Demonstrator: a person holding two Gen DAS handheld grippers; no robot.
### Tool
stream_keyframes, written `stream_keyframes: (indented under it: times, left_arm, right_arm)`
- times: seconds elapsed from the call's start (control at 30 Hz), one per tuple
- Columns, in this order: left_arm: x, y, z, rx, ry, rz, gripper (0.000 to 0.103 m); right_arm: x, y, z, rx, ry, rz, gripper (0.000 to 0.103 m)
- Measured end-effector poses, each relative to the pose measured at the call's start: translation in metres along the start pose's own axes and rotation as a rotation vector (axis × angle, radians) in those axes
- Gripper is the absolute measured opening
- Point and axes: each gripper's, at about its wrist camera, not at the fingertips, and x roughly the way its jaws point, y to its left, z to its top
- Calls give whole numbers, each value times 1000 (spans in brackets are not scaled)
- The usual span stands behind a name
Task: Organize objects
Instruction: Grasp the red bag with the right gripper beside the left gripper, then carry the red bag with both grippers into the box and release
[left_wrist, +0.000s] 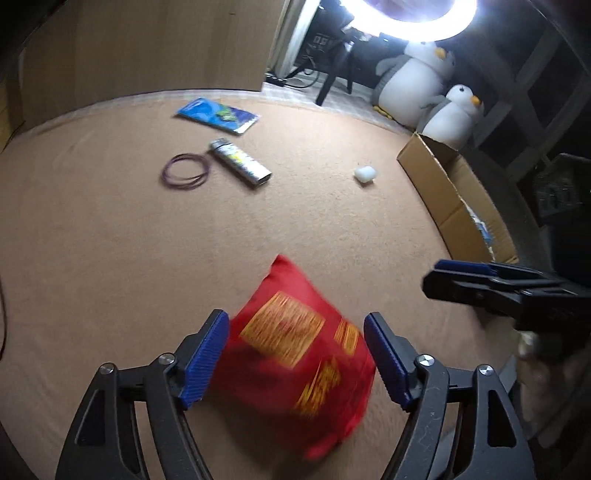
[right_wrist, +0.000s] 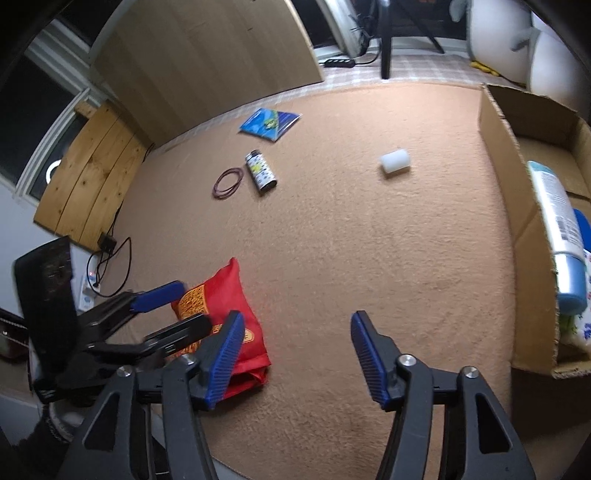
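My left gripper (left_wrist: 295, 354) has its two blue fingers spread wide, one on each side of the red bag (left_wrist: 295, 354) with yellow writing, and I think I hold them that way so I can squeeze the bag next. The fingers look very near the bag's sides, but the bag is blurry and I cannot tell if they touch it yet. The bag lies on the tan carpet (left_wrist: 110, 240), close to me. My right gripper (right_wrist: 295, 354) is spread wide too and has nothing in it; it hangs over bare carpet just beside the bag, maybe waiting for its turn. The cardboard box (right_wrist: 495, 155) sits open on my right side, and a white and blue bottle (right_wrist: 557, 221) already lies inside, so I guess the box is where things should go. Farther away on the carpet lie a blue packet (right_wrist: 269, 123), a small can (right_wrist: 261, 171) on its side, a ring of thin purple bands (right_wrist: 229, 182) just beside the can, and a little white roll (right_wrist: 395, 162) nearer the box. These are well apart from my grippers, so I think most of the tidy-up is not yet done. The bag looks soft, so it may sag when I lift it
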Motion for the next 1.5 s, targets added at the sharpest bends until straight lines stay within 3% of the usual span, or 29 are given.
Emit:
stream_keyframes:
  times: [0.13,0.27,0.57,0.77,1.03,1.5]
  left_arm:
    - [-15,19,-14,-58,19,2,81]
    - [-11,33,-30,-138,77,-72,82]
    - [13,36,-41,-165,130,-120,82]
    - [17,33,-43,-147,144,-140,81]
    - [20,30,-39,-126,139,-132,72]
    - [15,-8,-10,-42,92,-145,71]
  right_arm:
    - [12,13,2,-64,40,23,63]
    - [28,29,3,-128,99,65,68]
    - [69,49,4,-171,232,121,68]
    - [78,57,1,-191,265,143,68]
    - [78,56,-4,-191,249,132,68]
    - [39,43,-2,-170,134,94,68]
